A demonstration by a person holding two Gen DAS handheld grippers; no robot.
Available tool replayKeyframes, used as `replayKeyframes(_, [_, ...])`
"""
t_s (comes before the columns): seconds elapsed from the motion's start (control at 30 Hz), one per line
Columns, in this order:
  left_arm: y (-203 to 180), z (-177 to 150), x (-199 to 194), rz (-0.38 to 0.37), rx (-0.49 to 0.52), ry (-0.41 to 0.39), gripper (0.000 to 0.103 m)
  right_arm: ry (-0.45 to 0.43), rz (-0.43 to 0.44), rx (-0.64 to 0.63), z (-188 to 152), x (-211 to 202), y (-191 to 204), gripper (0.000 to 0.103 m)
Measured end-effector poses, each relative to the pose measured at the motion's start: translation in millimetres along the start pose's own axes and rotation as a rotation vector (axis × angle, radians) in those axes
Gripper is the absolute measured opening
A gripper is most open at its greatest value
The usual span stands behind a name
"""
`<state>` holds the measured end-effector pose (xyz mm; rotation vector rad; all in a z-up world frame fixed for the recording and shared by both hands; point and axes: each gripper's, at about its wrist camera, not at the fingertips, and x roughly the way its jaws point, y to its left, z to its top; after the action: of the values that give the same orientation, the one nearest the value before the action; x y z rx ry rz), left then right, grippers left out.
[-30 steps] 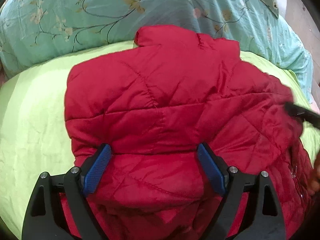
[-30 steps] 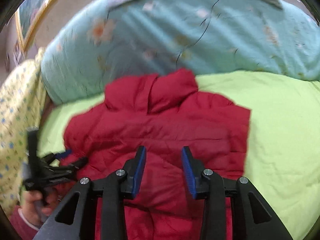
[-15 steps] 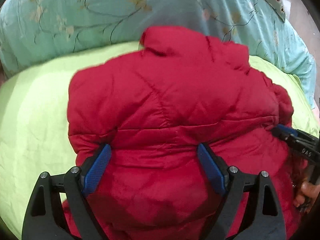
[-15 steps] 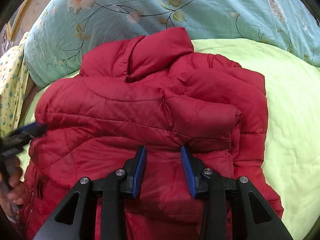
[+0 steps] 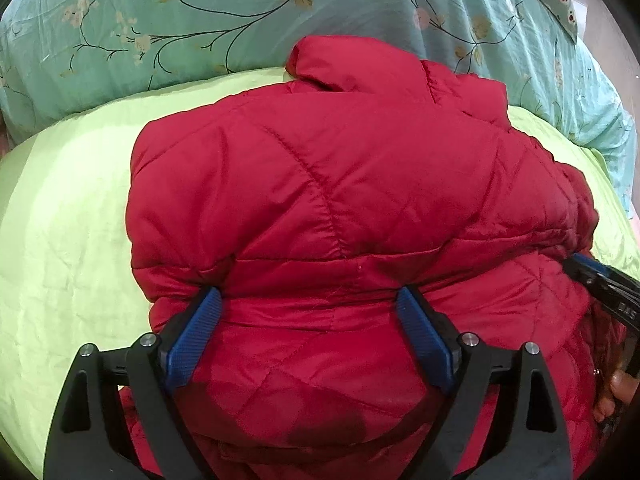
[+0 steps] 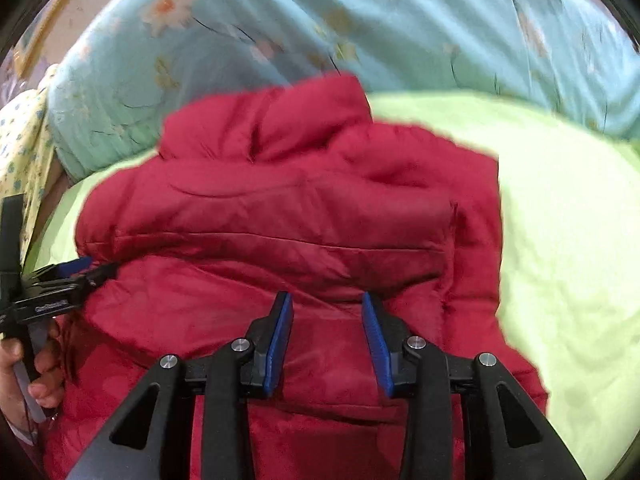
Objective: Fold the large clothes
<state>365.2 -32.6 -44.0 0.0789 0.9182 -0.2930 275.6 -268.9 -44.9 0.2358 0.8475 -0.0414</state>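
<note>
One red quilted jacket [image 5: 344,208] lies on the lime-green bedsheet [image 5: 68,216], filling the centre of both wrist views, with its collar [image 5: 340,60] at upper centre against the turquoise floral quilt [image 5: 160,20]. Its long axis therefore runs from the bottom of each frame up to the top, straight away from both tools, and a raised crosswise ridge of fabric sits just above the fingertips in each view. The left gripper [image 5: 308,308] stands wide open at lower centre of its frame, its two blue pads [image 5: 192,332] spread over the puffy lower part of the jacket and holding nothing; whether the pads actually press the cloth is hard to tell from this angle. The right gripper [image 6: 326,312] is parted more narrowly, also gripping nothing, with jacket fabric showing between the blue pads; this view is smeared by motion, so fine contact is unclear. Each tool appears at the edge of the other's frame, at the jacket's side margins, so the two flank the garment about evenly and neither is clearly nearer the hem. Any coming fold seems to depend on carrying the near hem up along that axis toward the collar. Count: one jacket, two grippers, one sheet, one floral quilt, plus a yellow patterned cloth [image 6: 20,152] at the left of the right wrist view.
</note>
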Motion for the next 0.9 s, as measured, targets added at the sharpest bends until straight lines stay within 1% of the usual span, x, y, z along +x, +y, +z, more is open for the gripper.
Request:
replayKeyframes(0.13, [5,-11,-25,-0.023,-0.019,-0.039,0.091,0.012,-0.004,-0.001,2,7,-2,0.036])
replayKeyframes(0.2, [7,-20,-27,-0.014,-0.015,-0.028,0.091,0.006,0.001,0.002,-1,5,-2,0.036])
replayKeyframes(0.27, [10,-25,-20,-0.007,-0.014,-0.01,0.091,0.005,0.008,0.006,-1,5,-2,0.036])
replayKeyframes(0.37, [13,-22,-15,-0.014,-0.03,0.007,0.091,0.006,0.012,0.006,-1,4,-2,0.037])
replayKeyframes(0.4, [14,-20,-18,-0.02,-0.035,0.009,0.091,0.0,0.032,0.013,-1,0,-4,0.038])
replayKeyframes(0.53, [24,-28,-44,-0.08,-0.057,-0.009,0.091,-0.028,0.12,0.078,-9,-32,-17,0.038])
replayKeyframes(0.57, [29,-33,-51,-0.092,-0.071,-0.013,0.091,-0.045,0.131,0.082,-13,-43,-19,0.041])
replayKeyframes(0.67, [40,-52,-75,-0.106,-0.107,-0.029,0.091,-0.073,0.143,0.087,-26,-69,-22,0.05])
replayKeyframes(0.9, [57,-94,-128,-0.127,-0.157,-0.071,0.091,-0.064,0.16,0.112,-48,-112,-34,0.052])
